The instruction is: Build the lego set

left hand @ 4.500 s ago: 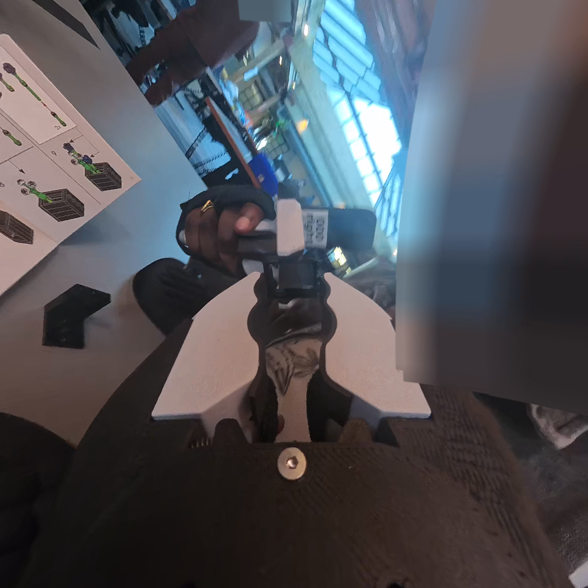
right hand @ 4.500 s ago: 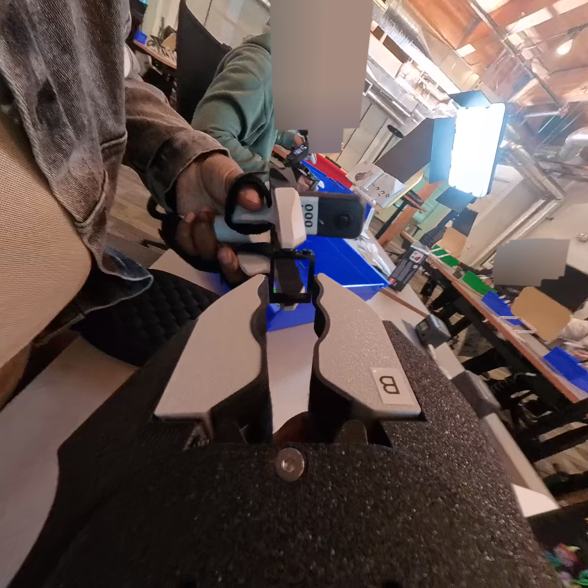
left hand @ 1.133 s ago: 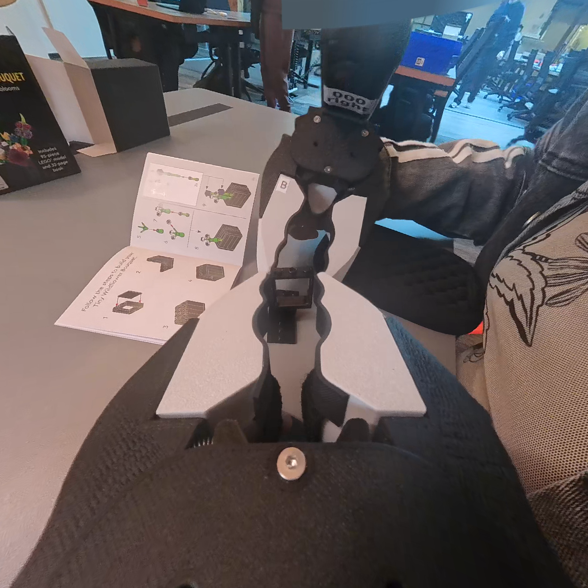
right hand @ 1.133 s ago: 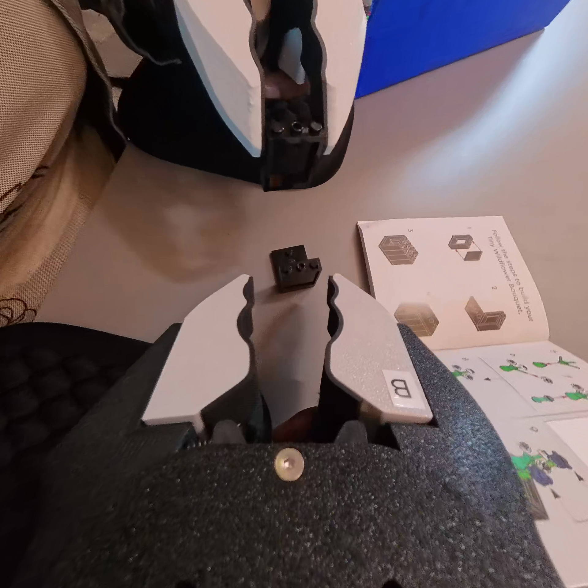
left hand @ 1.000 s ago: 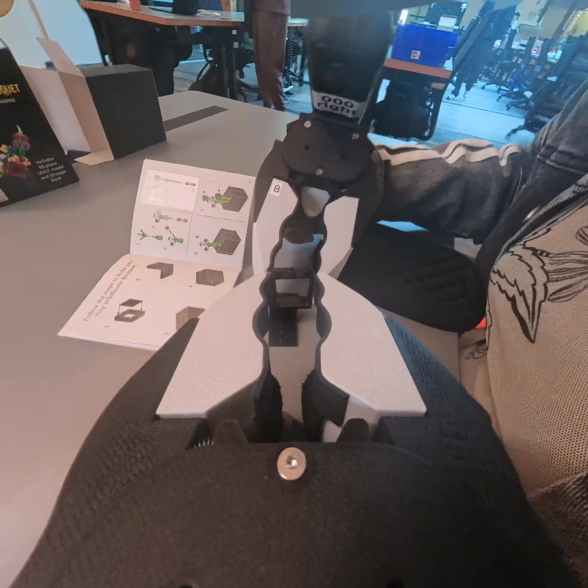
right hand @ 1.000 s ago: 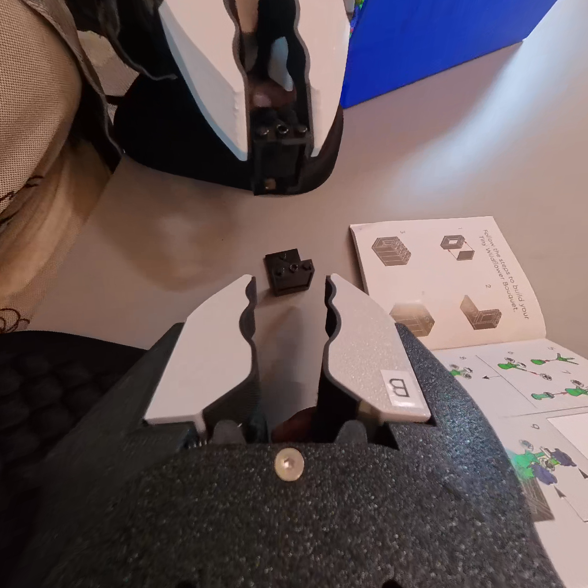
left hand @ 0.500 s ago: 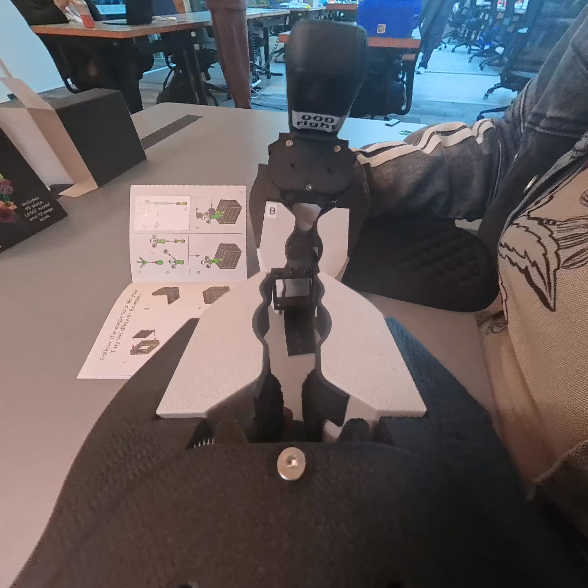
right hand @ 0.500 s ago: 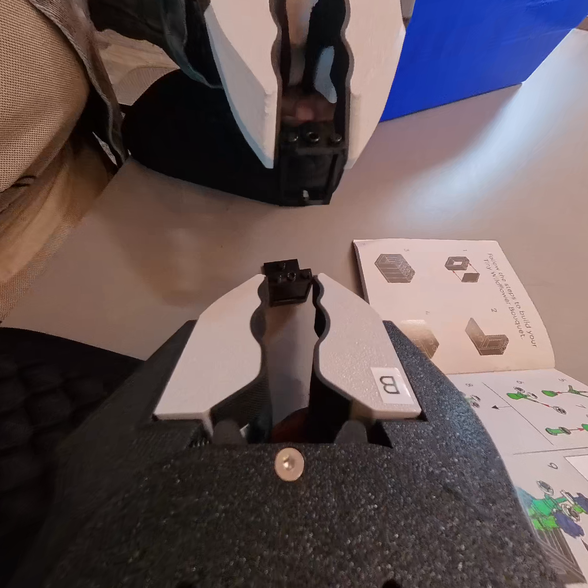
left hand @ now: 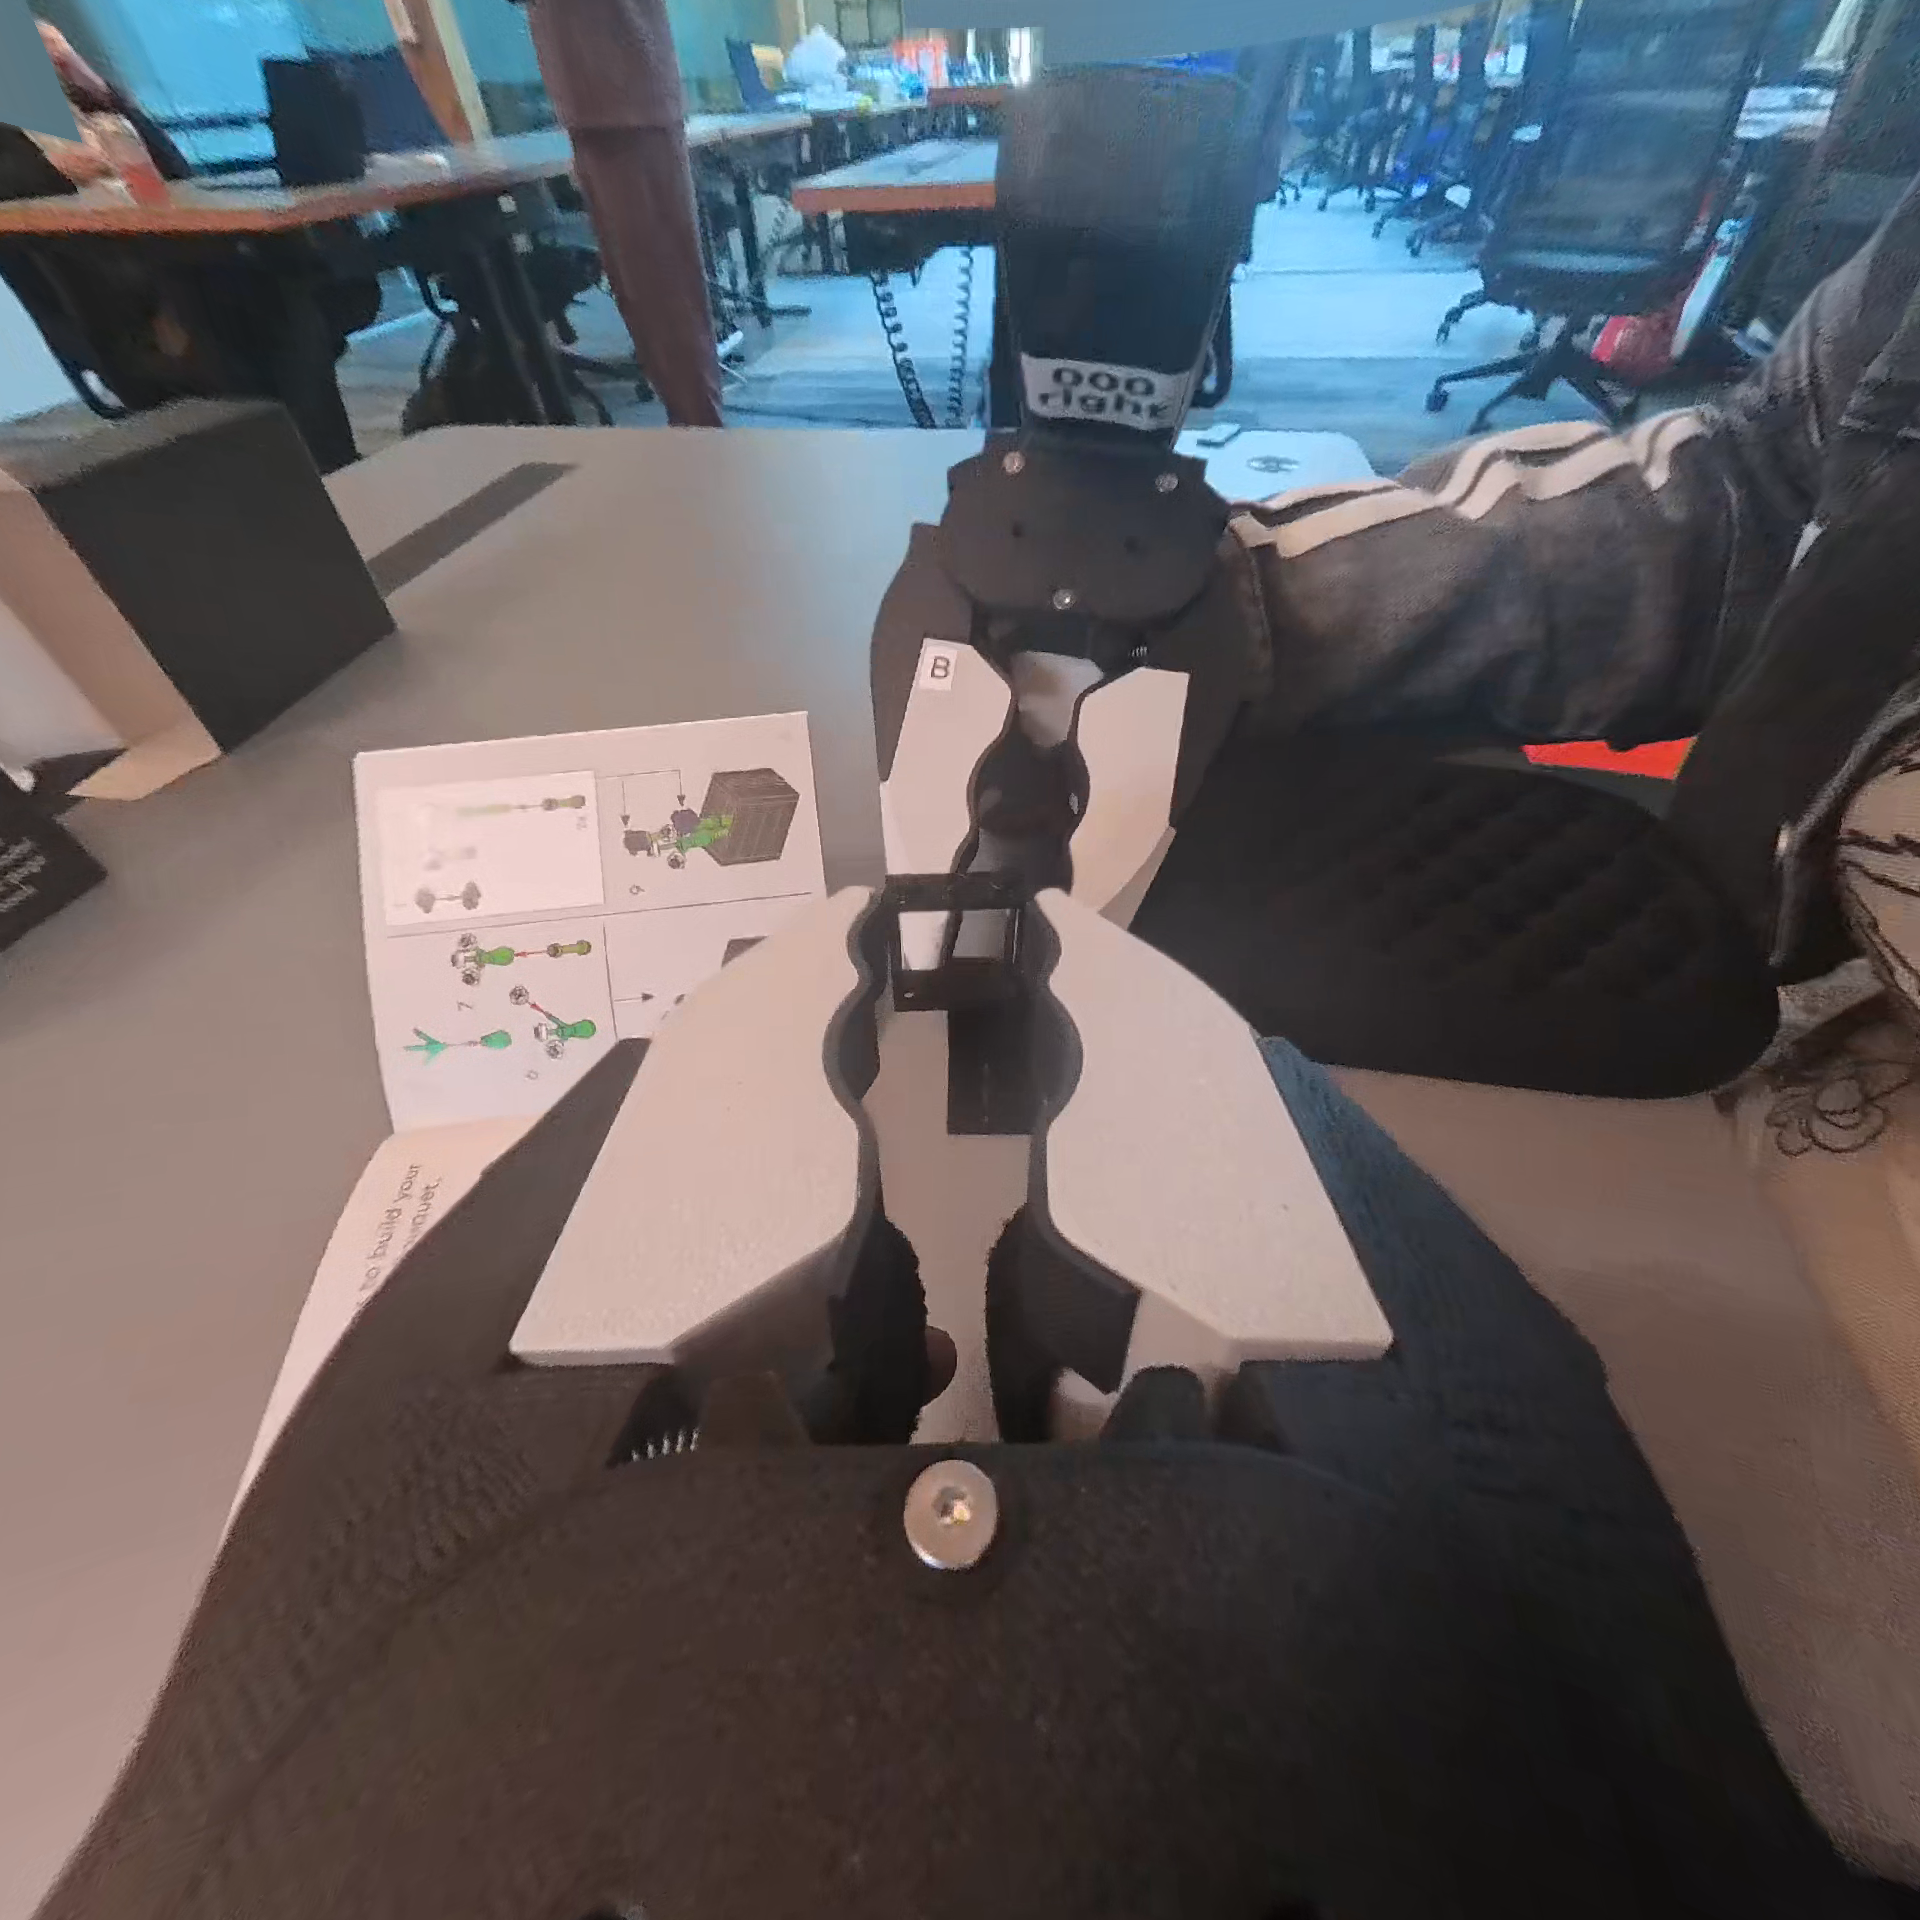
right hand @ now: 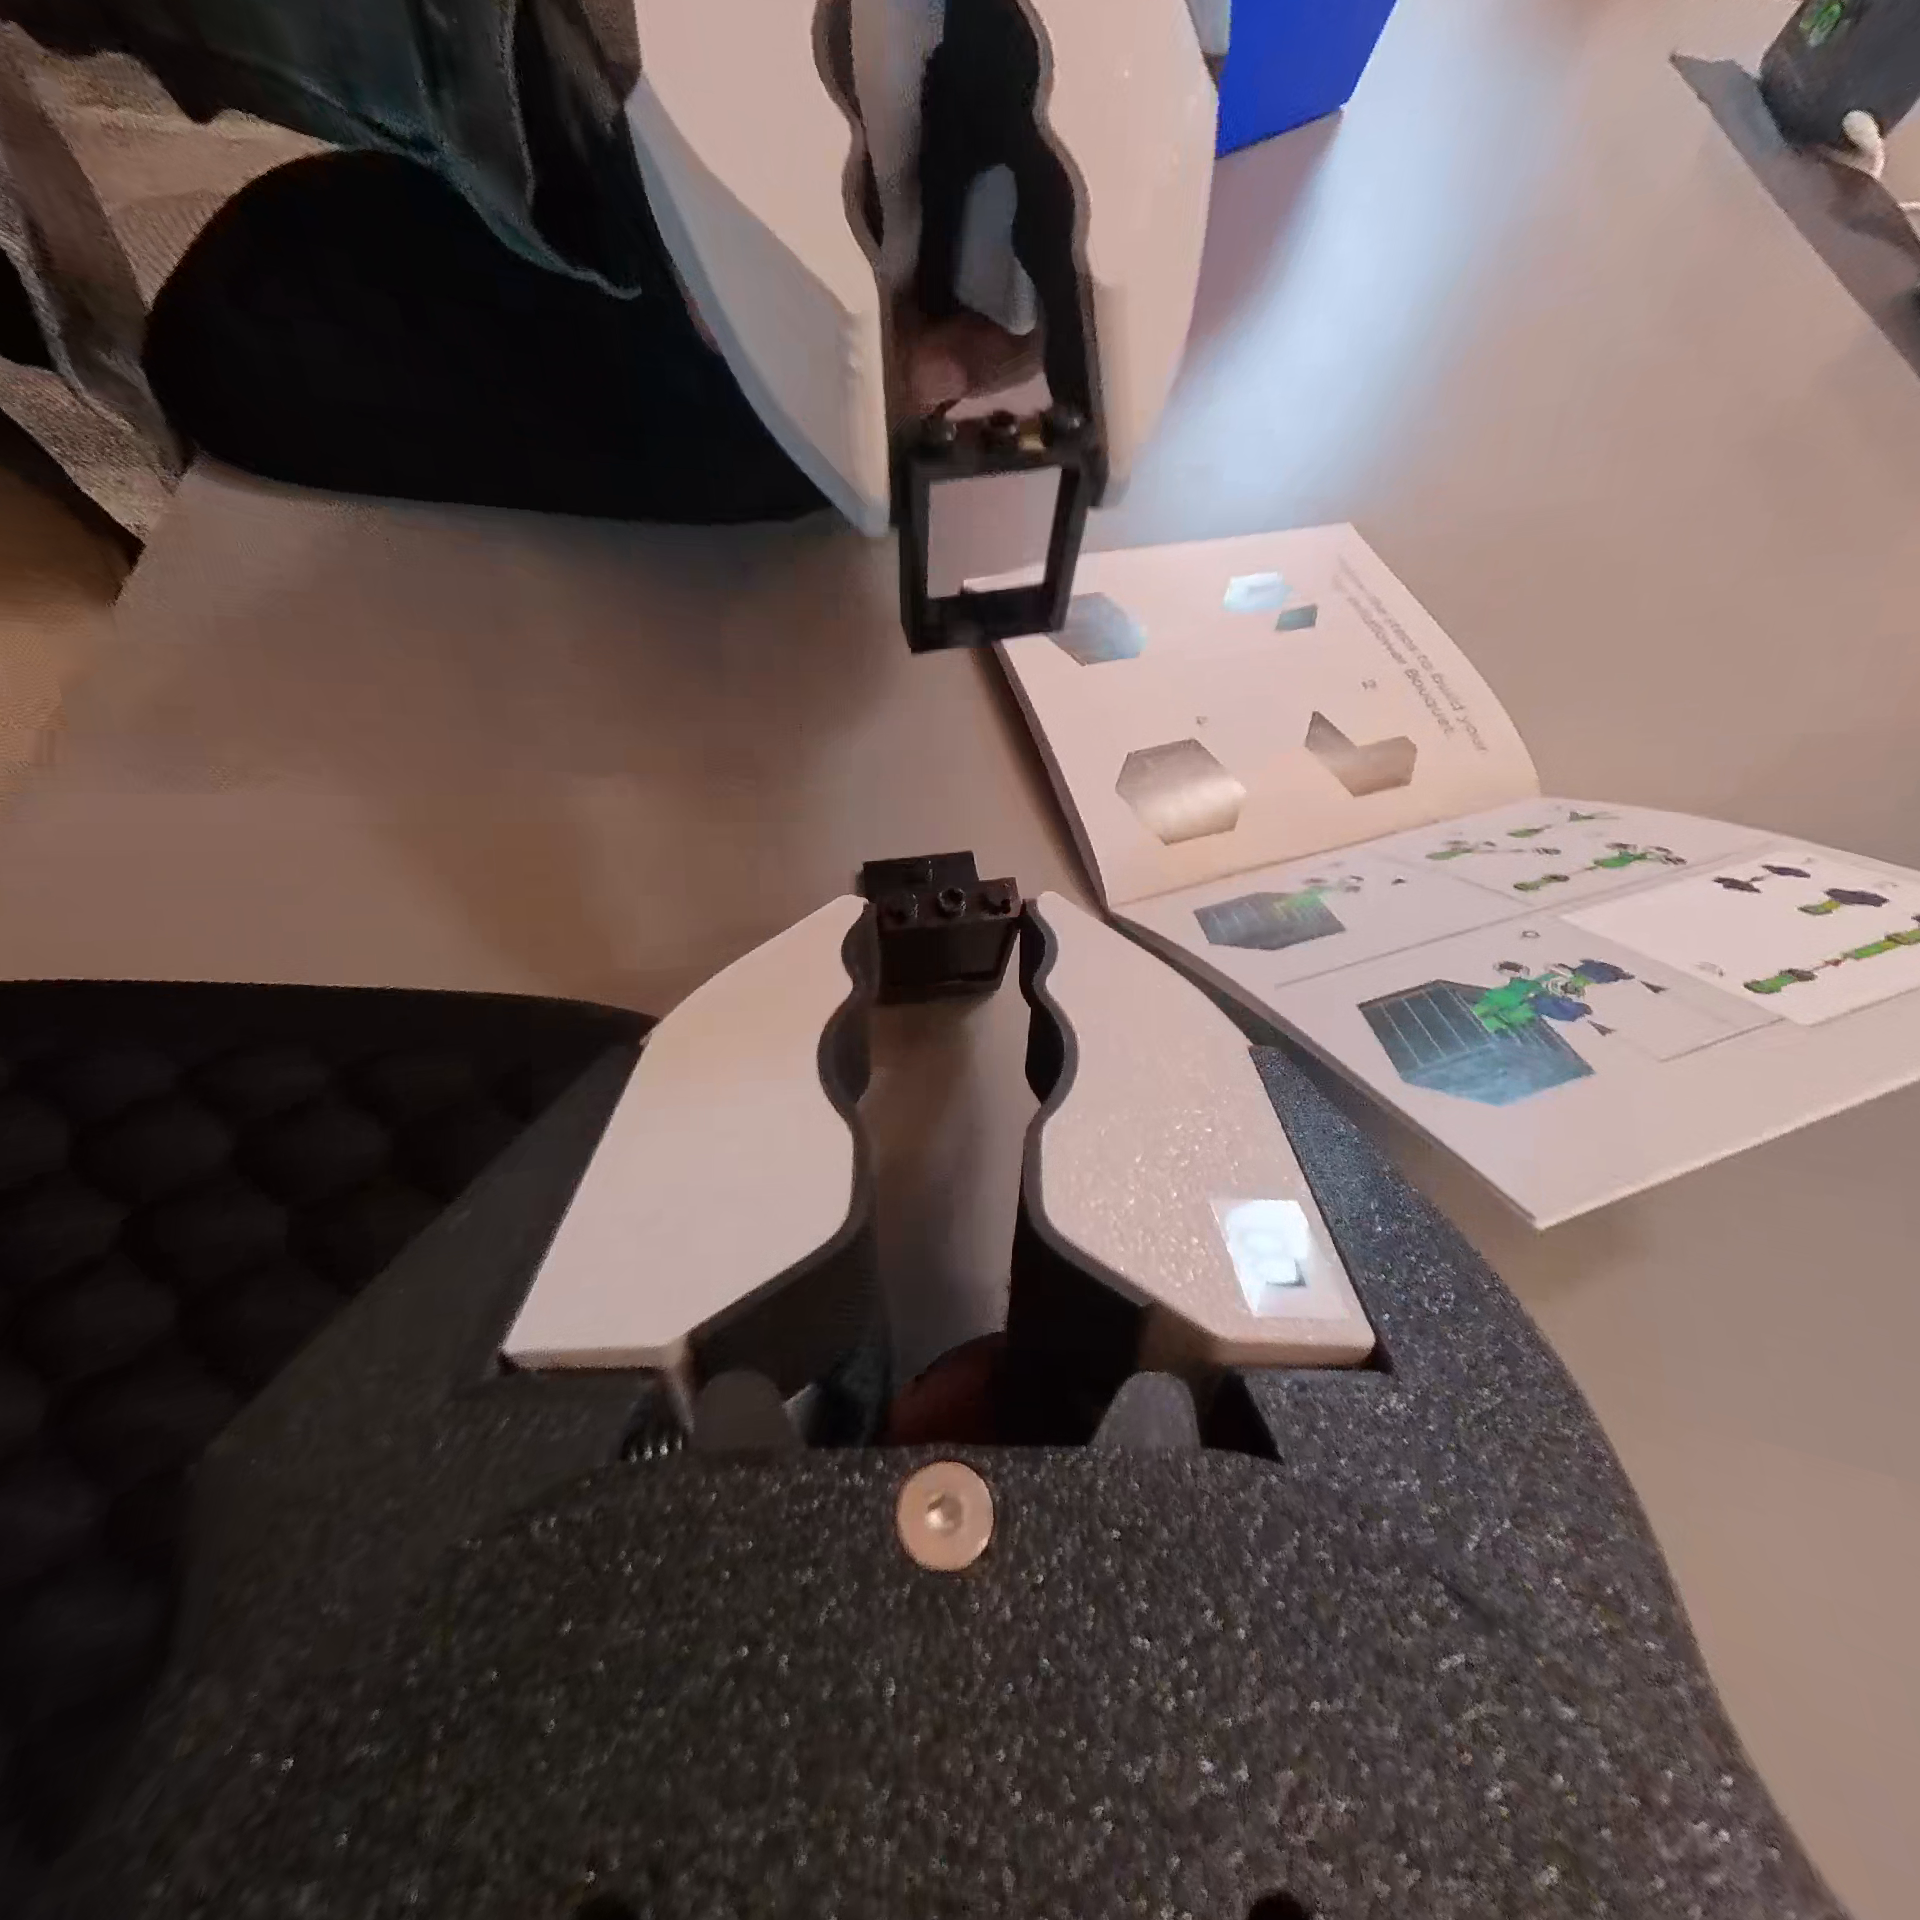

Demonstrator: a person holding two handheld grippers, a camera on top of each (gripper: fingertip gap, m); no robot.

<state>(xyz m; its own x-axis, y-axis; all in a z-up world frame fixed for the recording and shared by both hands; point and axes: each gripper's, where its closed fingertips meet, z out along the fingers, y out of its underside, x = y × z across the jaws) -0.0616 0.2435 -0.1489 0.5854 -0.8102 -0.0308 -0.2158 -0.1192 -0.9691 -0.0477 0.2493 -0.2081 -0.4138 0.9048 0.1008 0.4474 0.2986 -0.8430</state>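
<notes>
On a grey table (right hand: 436, 748) an open instruction booklet (right hand: 1455, 935) lies to the right. The left gripper (left hand: 951, 914) clamps a black frame (left hand: 954, 951) above the table. Facing it, the right gripper (right hand: 940, 920) pinches a black corner brick (right hand: 940, 935) at its tips.

The open booklet (left hand: 582, 914) is half hidden behind the left gripper (left hand: 951, 940) (near page mostly covered).
</notes>
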